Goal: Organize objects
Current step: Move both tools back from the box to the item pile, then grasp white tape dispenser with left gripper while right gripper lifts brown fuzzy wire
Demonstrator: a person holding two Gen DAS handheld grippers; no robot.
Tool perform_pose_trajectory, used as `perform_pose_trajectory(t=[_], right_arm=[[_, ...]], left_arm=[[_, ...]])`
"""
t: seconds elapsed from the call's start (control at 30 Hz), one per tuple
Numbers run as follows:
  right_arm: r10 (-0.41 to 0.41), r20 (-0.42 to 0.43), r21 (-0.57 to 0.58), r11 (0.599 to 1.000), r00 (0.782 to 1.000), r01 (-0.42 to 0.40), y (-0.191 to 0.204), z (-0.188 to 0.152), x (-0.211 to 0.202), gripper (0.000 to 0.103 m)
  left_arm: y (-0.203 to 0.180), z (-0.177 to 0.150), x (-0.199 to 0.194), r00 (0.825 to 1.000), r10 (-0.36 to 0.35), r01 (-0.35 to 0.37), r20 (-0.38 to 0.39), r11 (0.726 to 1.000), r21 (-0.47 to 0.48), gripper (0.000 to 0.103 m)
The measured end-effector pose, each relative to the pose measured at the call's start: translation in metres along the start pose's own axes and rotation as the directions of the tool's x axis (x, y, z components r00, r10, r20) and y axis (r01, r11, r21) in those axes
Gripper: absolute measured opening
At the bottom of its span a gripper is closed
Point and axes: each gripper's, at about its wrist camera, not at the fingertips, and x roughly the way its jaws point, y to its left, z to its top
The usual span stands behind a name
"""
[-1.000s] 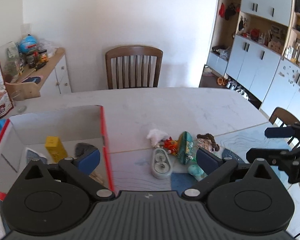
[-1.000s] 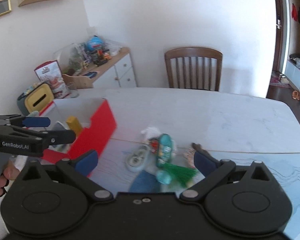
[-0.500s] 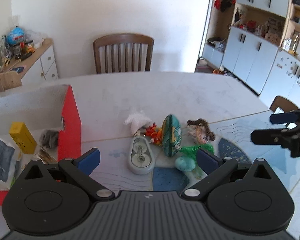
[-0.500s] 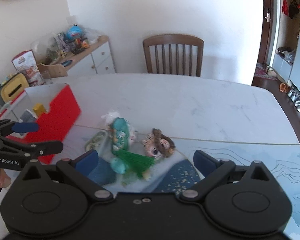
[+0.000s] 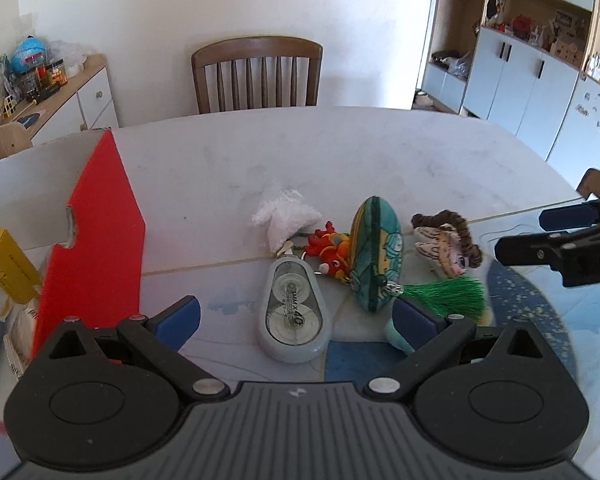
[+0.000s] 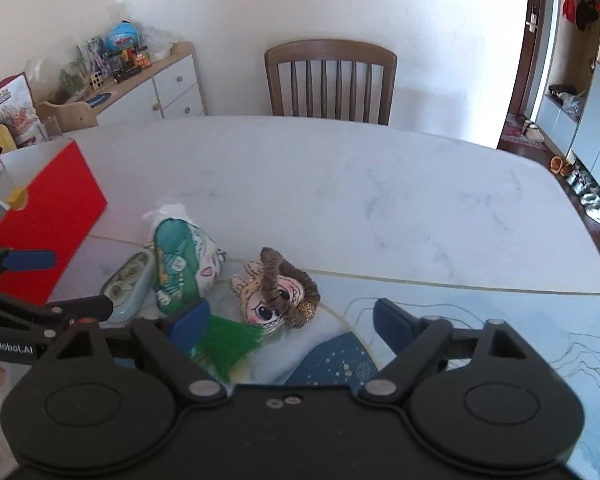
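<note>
A pile of small items lies on the table: a grey correction tape dispenser, a teal oval pouch with a green tassel, a red-orange charm, a white crumpled bag and a doll face with brown hair. My left gripper is open and empty, straddling the dispenser. My right gripper is open and empty, just short of the doll face. The red and white box stands at the left, with a yellow block inside.
A wooden chair stands behind the marble table. A cluttered sideboard is at the back left and white cabinets at the right. A blue patterned mat lies under the near items.
Both grippers have moved right and closer to the pile, away from the box. The left one now frames the dispenser, the right one the doll face. Both stayed open.
</note>
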Motion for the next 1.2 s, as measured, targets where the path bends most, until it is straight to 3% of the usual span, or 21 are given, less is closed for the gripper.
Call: perform_pose_trajectory(t=[0.37, 0.5, 0.67, 0.8, 0.87, 0.97, 1.2], right_arm=[[0.013, -0.032, 0.015, 1.0, 0.999, -0.012, -0.001, 0.007, 0.032, 0.059], [0.011, -0.036, 0.011, 1.0, 0.999, -0.011, 0.002, 0.008, 0.038, 0.051], [0.013, -0.038, 0.018, 1.0, 0.999, -0.013, 0.004, 0.01, 0.043, 0.036], [0.015, -0.039, 0.032, 0.999, 0.999, -0.013, 0.004, 0.012, 0.045, 0.027], [0.012, -0.033, 0.031, 0.999, 0.999, -0.011, 0.005, 0.012, 0.045, 0.016], [0.006, -0.029, 0.022, 1.0, 1.0, -0.005, 0.007, 0.013, 0.044, 0.009], [-0.018, -0.005, 0.036, 0.999, 1.0, 0.018, 0.005, 0.017, 0.036, 0.007]], left_arm=[[0.013, -0.003, 0.039, 0.998, 0.015, -0.018, -0.059, 0.998, -0.058, 0.099], [0.014, -0.004, 0.046, 0.997, 0.011, -0.015, -0.082, 0.998, -0.056, 0.083], [0.01, -0.007, 0.045, 0.998, 0.007, -0.009, -0.068, 0.999, -0.037, 0.076], [0.003, -0.008, 0.043, 0.998, 0.012, -0.013, -0.063, 1.0, -0.006, 0.058], [0.001, -0.007, 0.042, 0.998, 0.005, -0.005, -0.062, 1.0, 0.001, 0.051], [-0.003, -0.006, 0.041, 0.998, 0.018, -0.016, -0.064, 1.0, 0.019, 0.051], [-0.005, 0.001, 0.04, 0.998, 0.013, -0.012, -0.067, 1.0, 0.021, 0.05]])
